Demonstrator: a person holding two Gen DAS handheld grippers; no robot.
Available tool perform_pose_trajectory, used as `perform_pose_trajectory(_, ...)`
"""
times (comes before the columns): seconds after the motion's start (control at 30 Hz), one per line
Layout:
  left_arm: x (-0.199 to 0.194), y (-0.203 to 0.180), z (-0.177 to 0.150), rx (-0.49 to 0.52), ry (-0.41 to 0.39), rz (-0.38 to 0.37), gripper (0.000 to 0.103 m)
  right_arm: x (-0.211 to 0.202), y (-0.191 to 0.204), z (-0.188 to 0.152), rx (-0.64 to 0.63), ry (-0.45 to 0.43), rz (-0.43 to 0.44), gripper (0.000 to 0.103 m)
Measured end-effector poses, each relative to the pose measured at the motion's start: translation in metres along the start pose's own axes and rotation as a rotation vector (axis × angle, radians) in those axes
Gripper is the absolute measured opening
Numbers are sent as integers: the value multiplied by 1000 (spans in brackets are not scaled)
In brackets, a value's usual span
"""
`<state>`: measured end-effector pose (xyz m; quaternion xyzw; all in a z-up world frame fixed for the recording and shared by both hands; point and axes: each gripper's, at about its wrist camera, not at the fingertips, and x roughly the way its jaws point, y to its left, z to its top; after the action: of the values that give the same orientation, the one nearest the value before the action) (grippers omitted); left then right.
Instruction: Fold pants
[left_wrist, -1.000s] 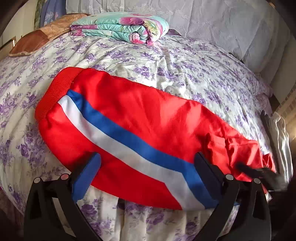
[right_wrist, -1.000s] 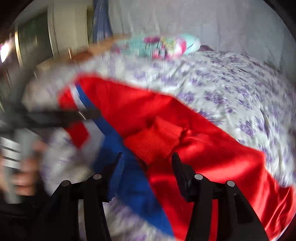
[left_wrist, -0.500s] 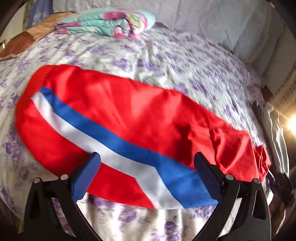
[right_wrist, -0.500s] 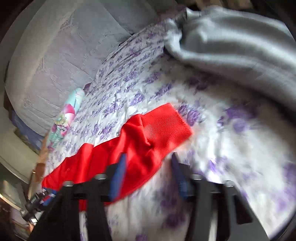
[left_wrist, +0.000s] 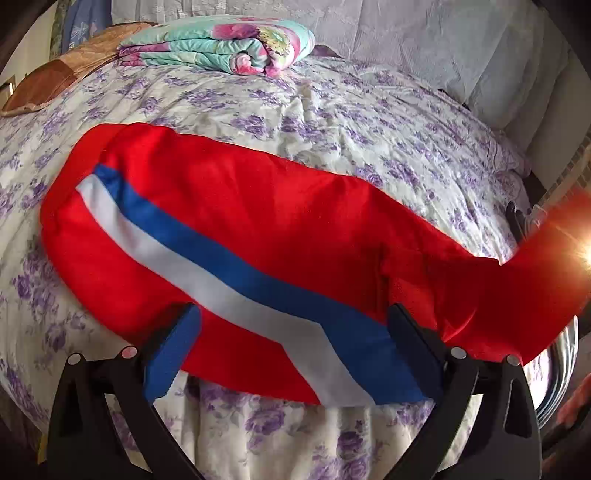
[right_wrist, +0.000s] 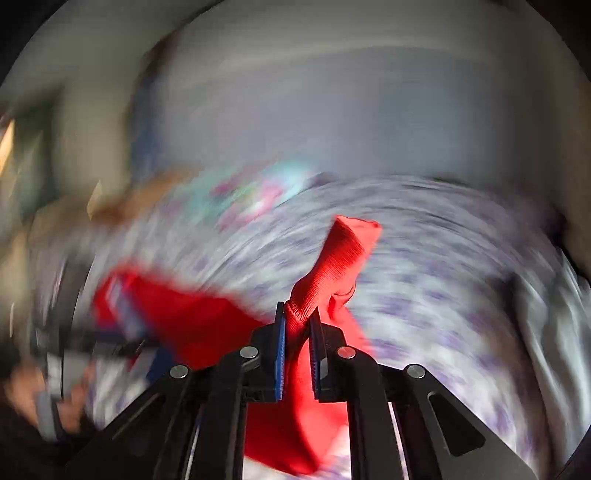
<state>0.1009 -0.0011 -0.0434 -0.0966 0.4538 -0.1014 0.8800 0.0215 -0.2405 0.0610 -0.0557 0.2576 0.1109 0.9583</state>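
Observation:
Red pants (left_wrist: 258, 229) with a blue and white side stripe lie lengthwise across the flowered bed. My left gripper (left_wrist: 291, 314) hovers open over their near edge, its fingers wide apart and pinching nothing. In the blurred right wrist view, my right gripper (right_wrist: 297, 310) has its jaws closing, and the blue pads press on the ribbed red cuff (right_wrist: 347, 251), which sticks up past the fingertips. In the left wrist view that leg end (left_wrist: 546, 266) is raised off the bed at the far right.
A folded floral quilt (left_wrist: 221, 48) and a brown pillow (left_wrist: 62, 74) lie at the back of the bed. Grey pillows (left_wrist: 443, 44) line the headboard. The purple-flowered sheet (left_wrist: 332, 122) is bare behind the pants. A blurred hand (right_wrist: 22, 391) shows at lower left.
The right gripper's jaws have closed onto the red cuff and it has swung up with it. The pants' right end has lifted off the bed. The left gripper has stayed put and open.

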Motion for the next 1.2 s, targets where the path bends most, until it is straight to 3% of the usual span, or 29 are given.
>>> perform_pose_trajectory(0.1, -9, 8, 0, -15, -18, 12, 98, 66, 70, -14, -255, 160, 57, 11)
perform_pose_trajectory(0.17, -12, 12, -2, -11, -27, 32, 98, 99, 91, -32, -350, 236, 58, 12)
perform_pose_trajectory(0.27, -14, 16, -4, 2, -24, 30, 98, 103, 95, -42, -388, 195, 33, 23)
perform_pose_trajectory(0.33, -14, 16, -4, 11, -27, 36, 98, 94, 88, -43, -361, 176, 96, 57)
perform_pose_trajectory(0.4, -14, 16, -4, 12, -28, 34, 98, 76, 84, -44, -344, 135, 184, 57)
perform_pose_trajectory(0.5, -15, 17, -5, 4, -28, 26, 98, 55, 86, -38, -321, 68, 235, 55)
perform_pose_trajectory(0.57, -16, 19, -4, -6, -30, 22, 98, 49, 75, -22, -222, 29, 265, 54)
perform_pose_trajectory(0.6, -16, 19, -4, -10, -30, 22, 98, 50, 69, -16, -178, 24, 267, 47)
perform_pose_trajectory(0.7, -17, 21, -3, -26, -32, 24, 98, 79, 51, -3, -11, 96, 209, 30)
perform_pose_trajectory(0.77, -18, 23, -3, -32, -34, 31, 98, 118, 53, -11, 10, 254, 214, 15)
perform_pose_trajectory(0.8, -17, 22, -3, -29, -35, 40, 98, 136, 58, -21, 3, 328, 227, 14)
perform_pose_trajectory(0.87, -18, 22, -3, -23, -33, 53, 98, 140, 68, -24, -54, 307, 208, 14)
perform_pose_trajectory(0.97, -26, 28, 1, -39, -35, 51, 98, 127, 63, -10, -16, 281, 224, 14)
perform_pose_trajectory(1.07, -41, 49, 11, -132, -4, -39, 98, 130, 54, -17, 14, 333, 203, 14)
perform_pose_trajectory(1.13, -55, 68, 17, -201, 1, -100, 98, 108, 45, -17, 80, 283, 241, 17)
perform_pose_trajectory(1.17, -61, 79, 19, -239, 2, -120, 98, 89, 40, -15, 110, 222, 289, 22)
perform_pose_trajectory(1.2, -64, 89, 21, -282, 5, -135, 98, 72, 36, -14, 122, 167, 303, 39)
